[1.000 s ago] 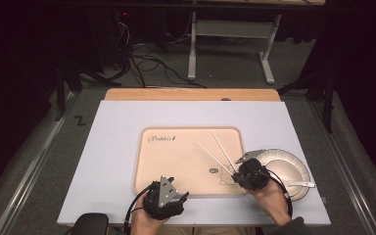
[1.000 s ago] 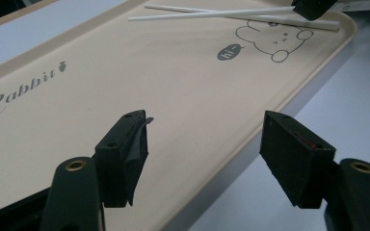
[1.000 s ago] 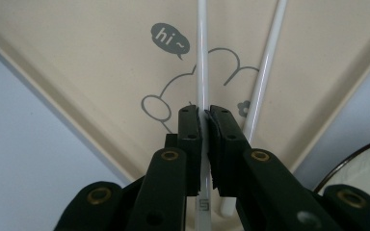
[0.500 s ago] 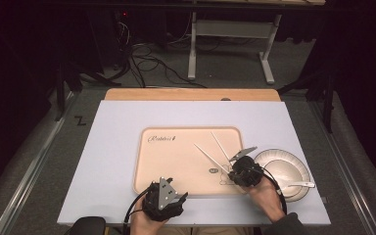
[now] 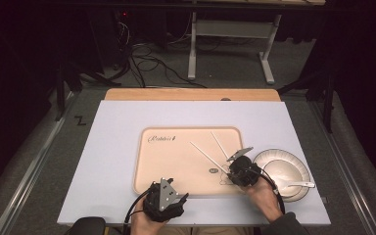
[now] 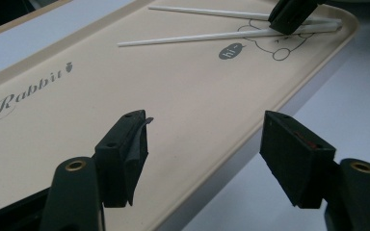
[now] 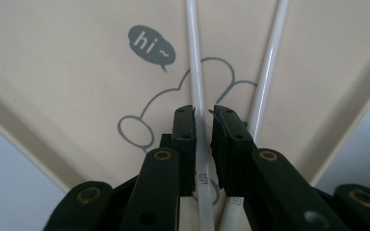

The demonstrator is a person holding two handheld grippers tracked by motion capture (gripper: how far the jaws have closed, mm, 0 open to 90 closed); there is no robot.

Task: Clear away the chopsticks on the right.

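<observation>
While the right gripper (image 7: 203, 120) is held low over the tray (image 5: 161, 164), one white chopstick (image 7: 196, 82) is seen between its jaws, which have just been opening a little, so no squeeze can be made out. The other chopstick (image 7: 265, 77) is laid just beside it, its near end hidden behind a jaw. The left gripper (image 6: 204, 144) is held wide open with nothing in it.

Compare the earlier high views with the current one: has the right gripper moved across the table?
Yes. The right gripper has shifted left, away from the white plate and onto the tray, where its jaws, just opening, straddle one chopstick.
</observation>
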